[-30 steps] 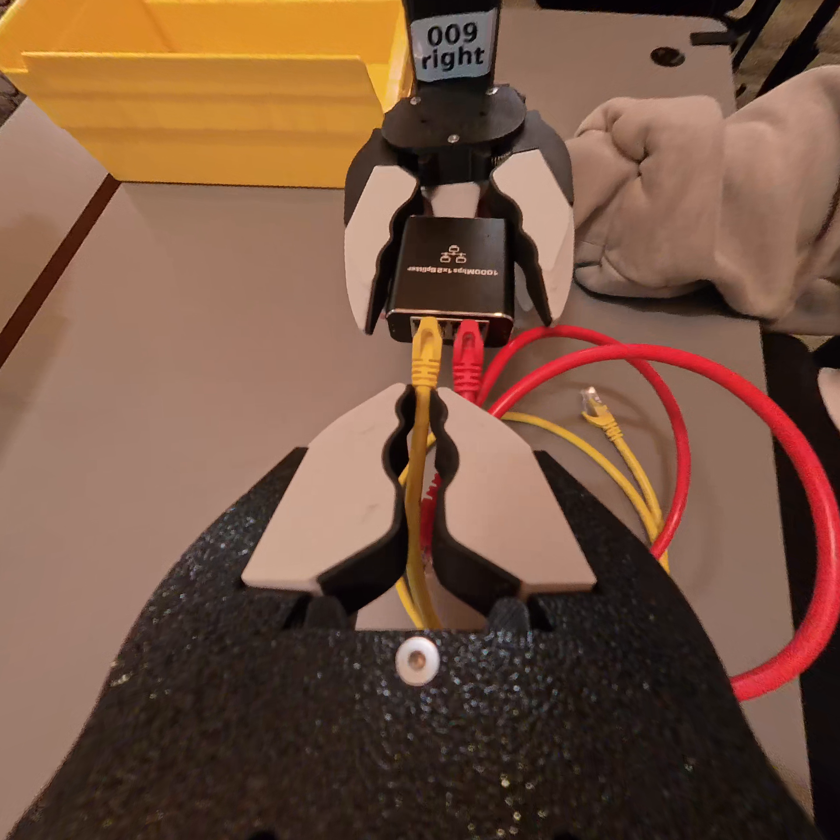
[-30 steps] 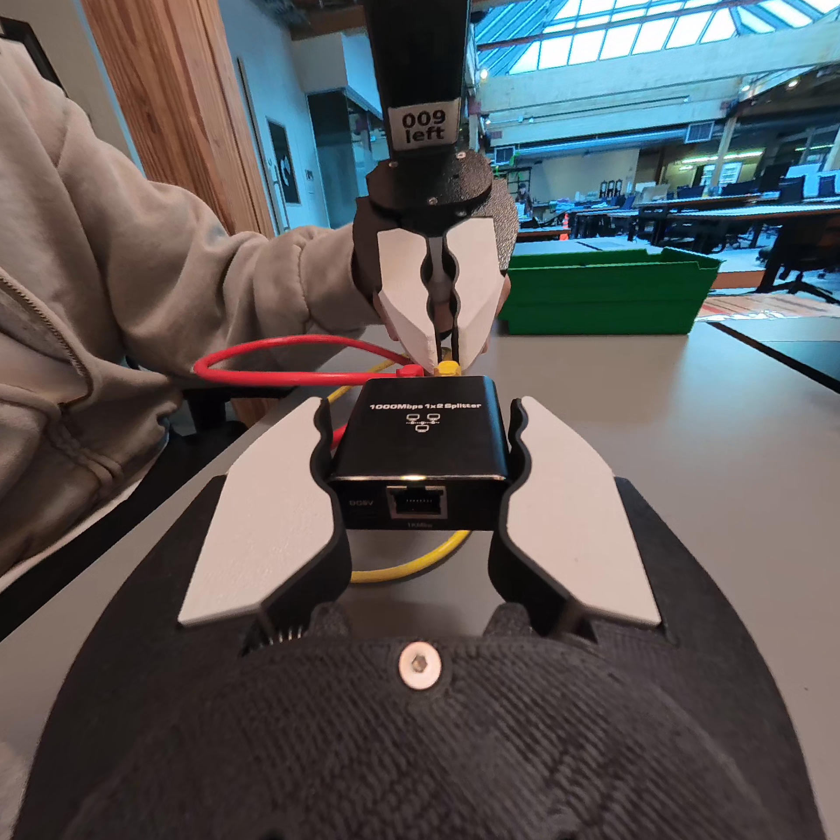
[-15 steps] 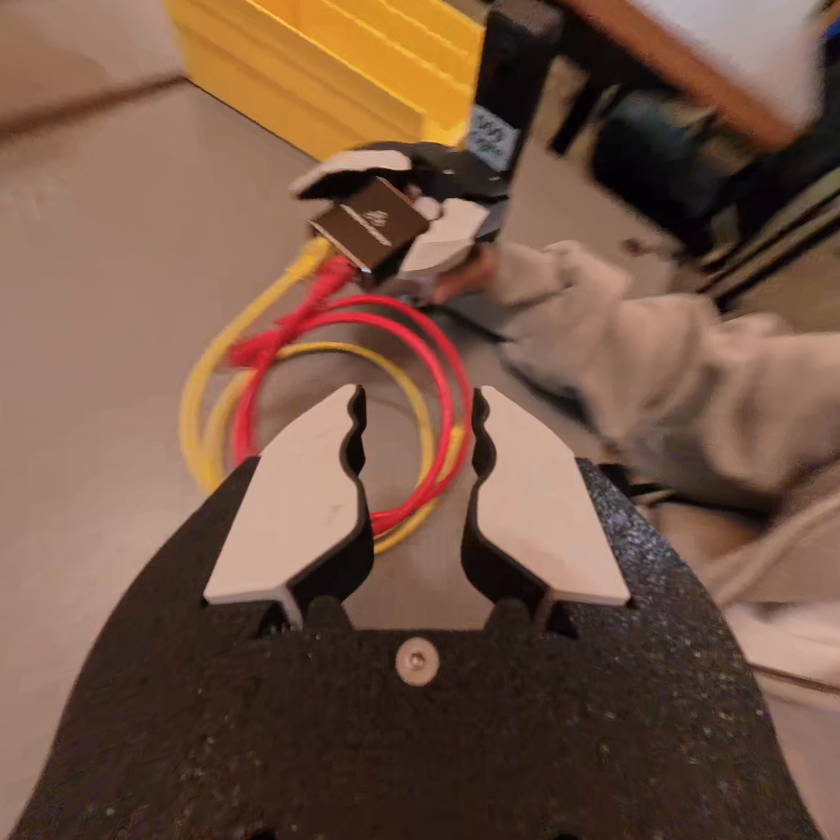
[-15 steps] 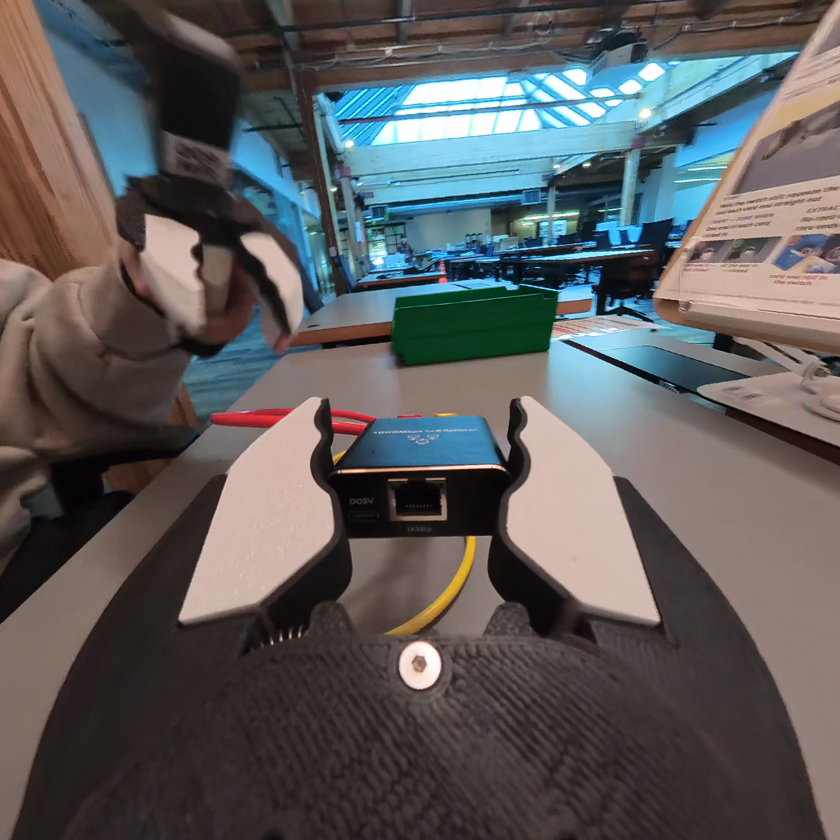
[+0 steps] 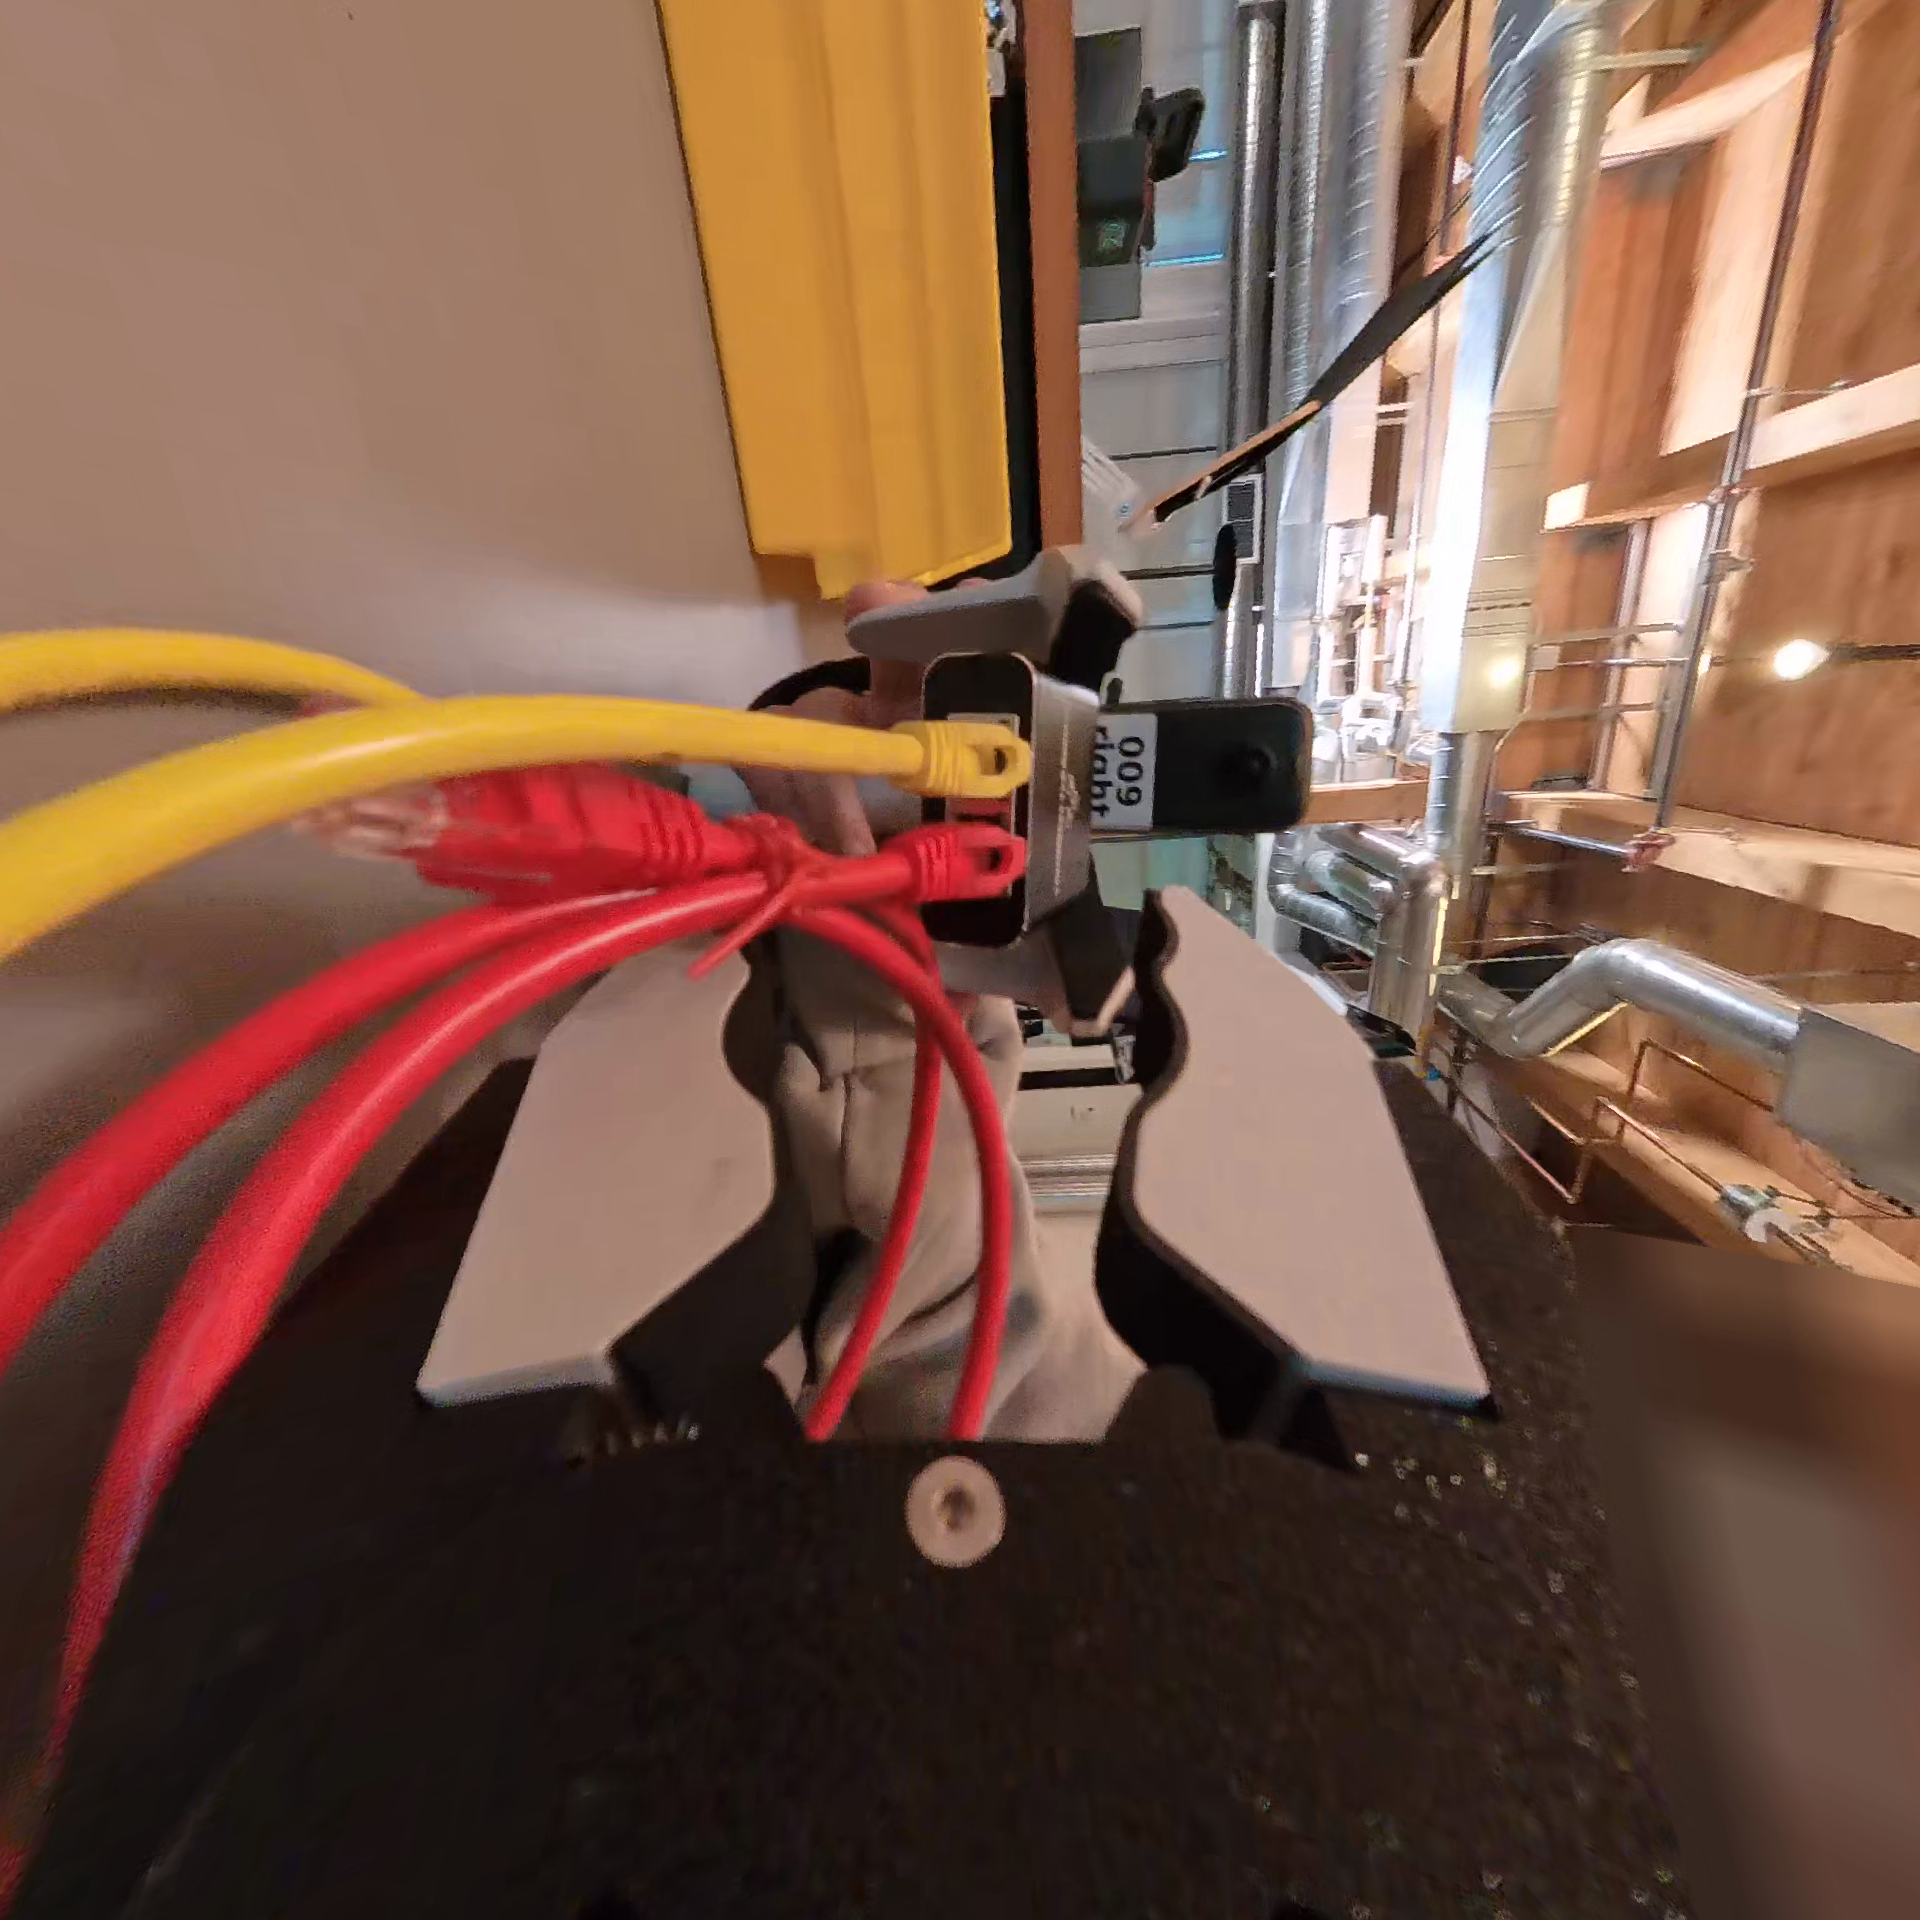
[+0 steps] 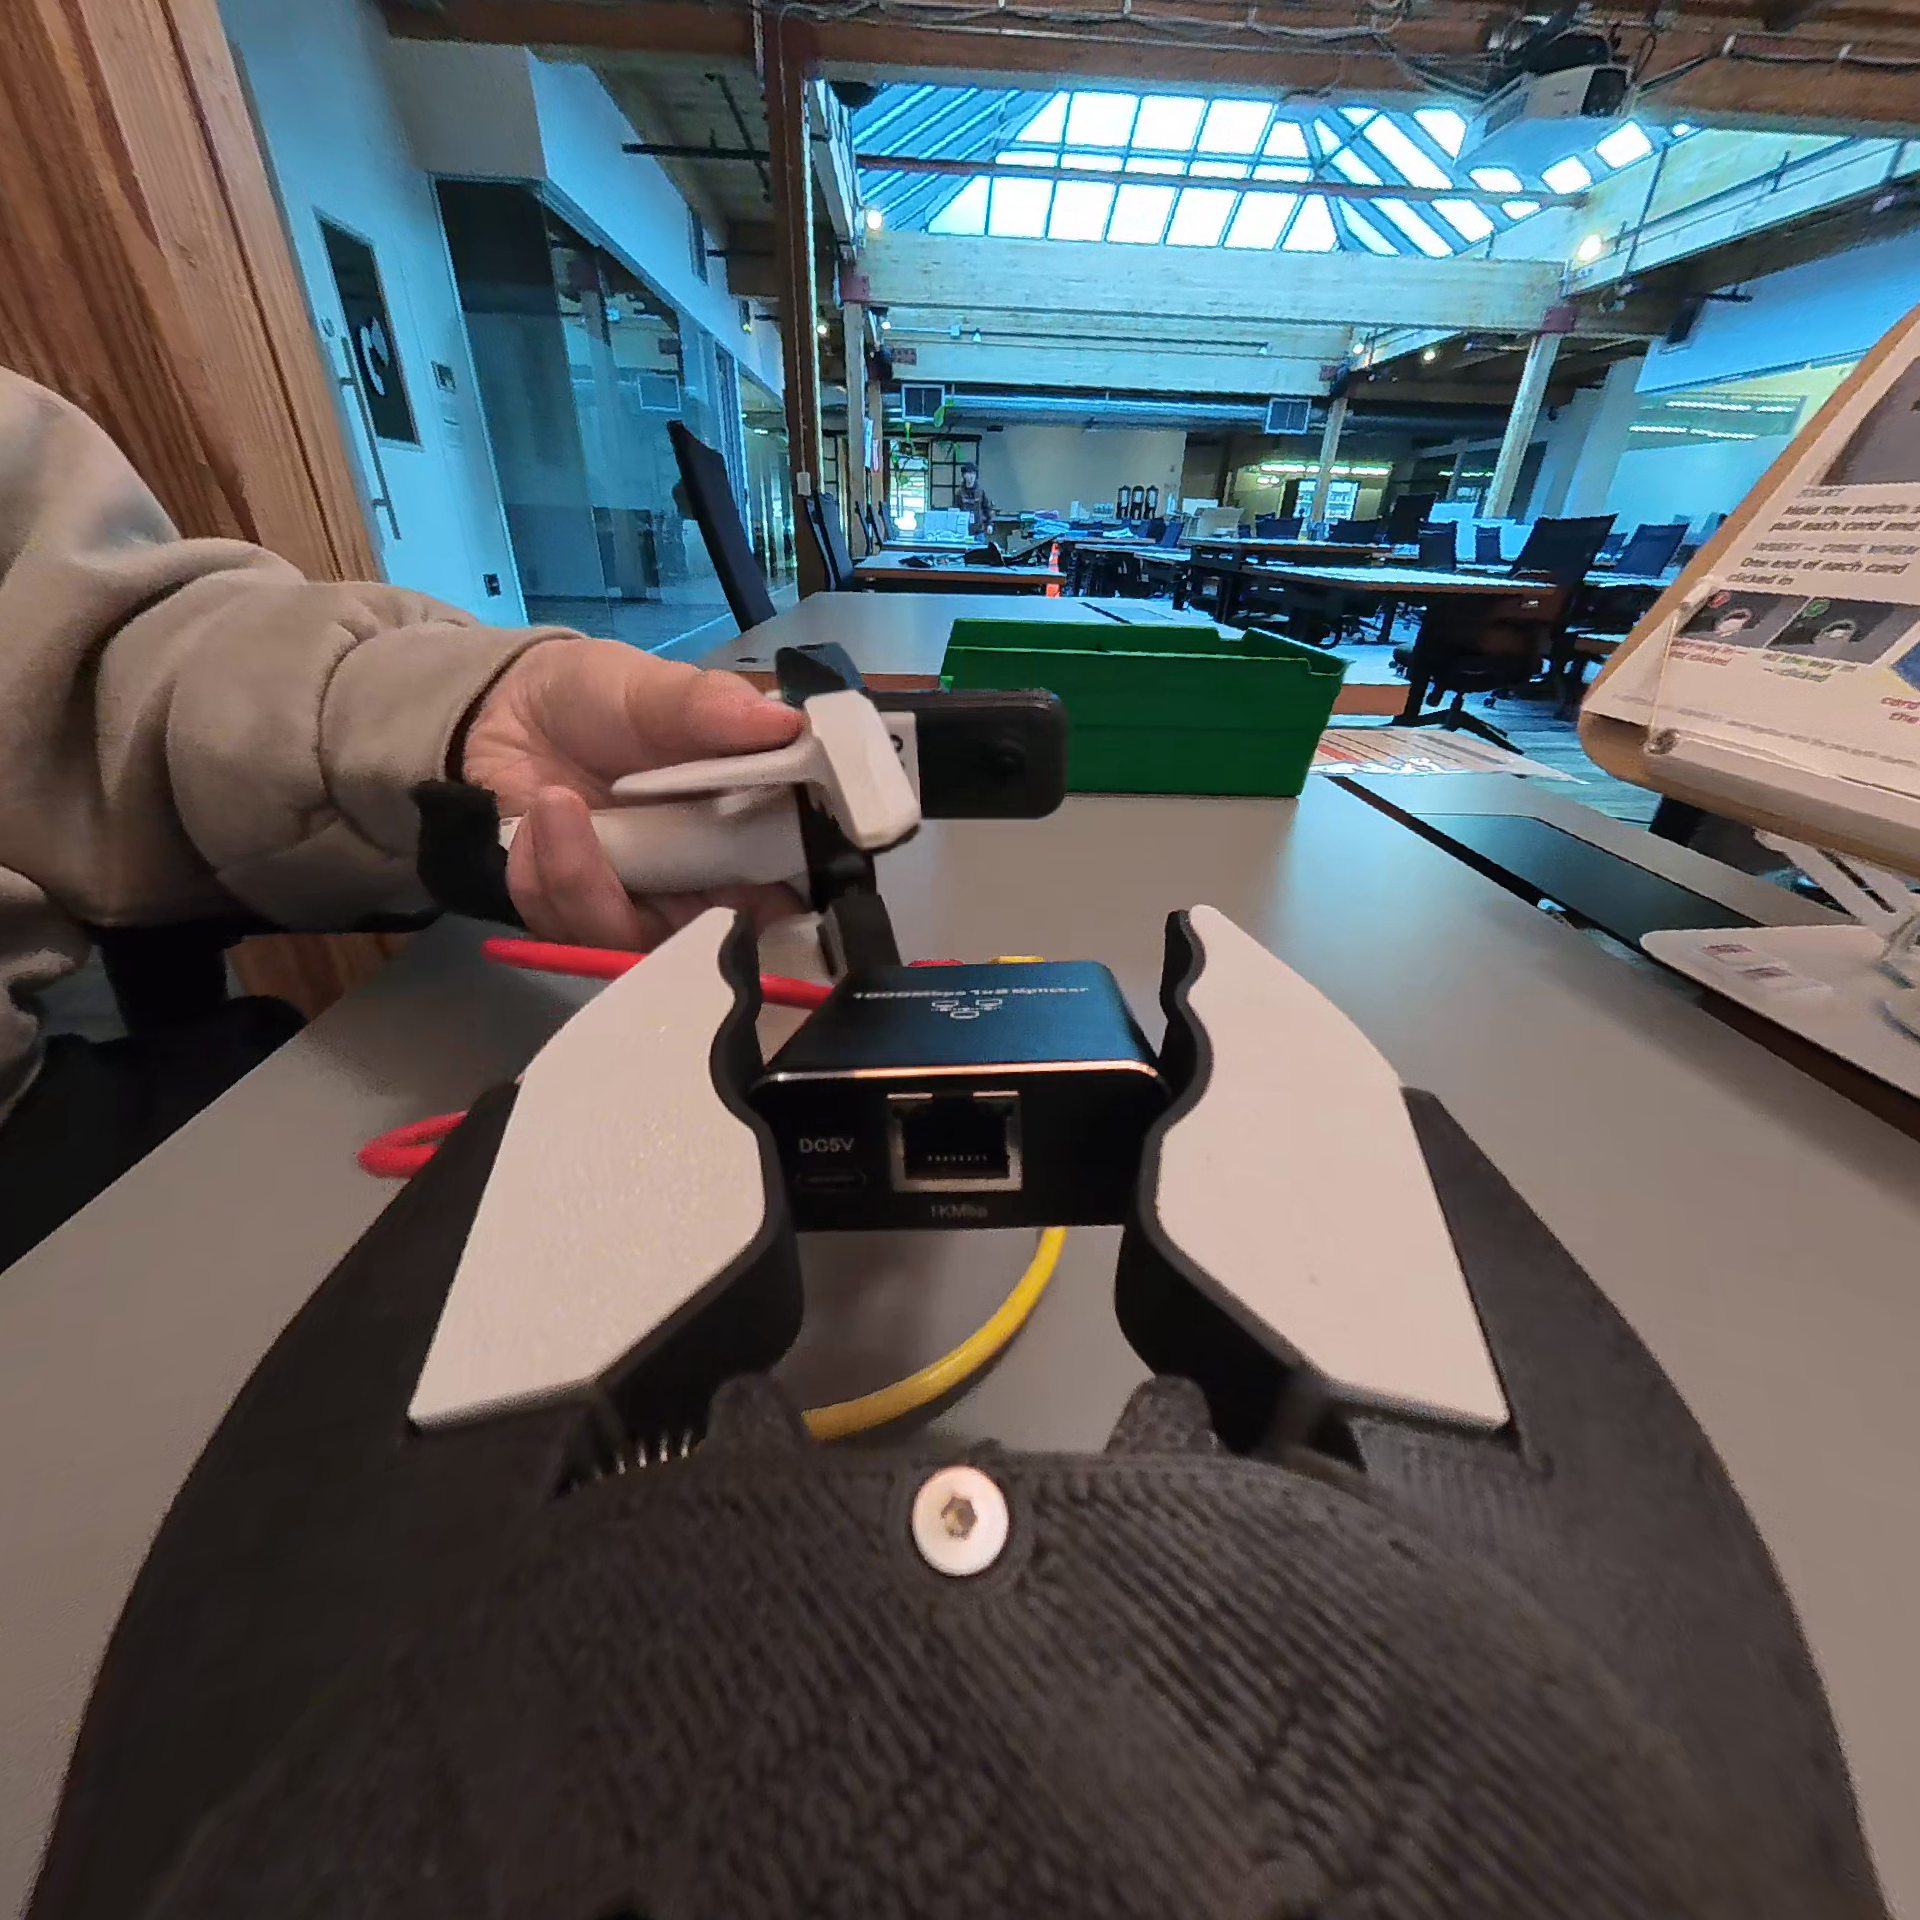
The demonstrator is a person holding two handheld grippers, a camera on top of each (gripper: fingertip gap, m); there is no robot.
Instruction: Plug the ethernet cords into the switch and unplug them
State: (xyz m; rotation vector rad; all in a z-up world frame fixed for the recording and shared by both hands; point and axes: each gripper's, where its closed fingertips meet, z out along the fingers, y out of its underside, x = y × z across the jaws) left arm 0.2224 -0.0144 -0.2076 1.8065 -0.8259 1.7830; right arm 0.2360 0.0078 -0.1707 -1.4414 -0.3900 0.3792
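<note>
The black switch [image 6: 956, 1101] is clamped between my right gripper's [image 6: 956, 966] fingers, just above the grey table [image 6: 1455, 1039], with an empty port facing the camera. In the left wrist view the switch [image 5: 982, 904] has a yellow cord's plug [image 5: 961, 758] and a red cord's plug [image 5: 951, 862] seated in its two ports. My left gripper [image 5: 951, 935] is open and empty, rolled on its side just short of the switch. Thin red cord loops [image 5: 935, 1195] show between its fingers, unclamped. A loose red plug [image 5: 499, 831] hangs close to the camera. The left gripper [image 6: 842, 831] also shows in a hand behind the switch.
A yellow bin [image 5: 862, 291] stands on the table beyond the switch. A green bin [image 6: 1132, 707] sits at the table's far side. A stand with printed sheets [image 6: 1766, 644] is at the right. A grey sleeve [image 6: 208, 707] comes in from the left. Yellow cord [image 6: 956, 1351] trails under the switch.
My left gripper let go of the yellow cord, opened, swung away and came back rolled on its side by the switch. The right gripper kept its hold on the switch.
</note>
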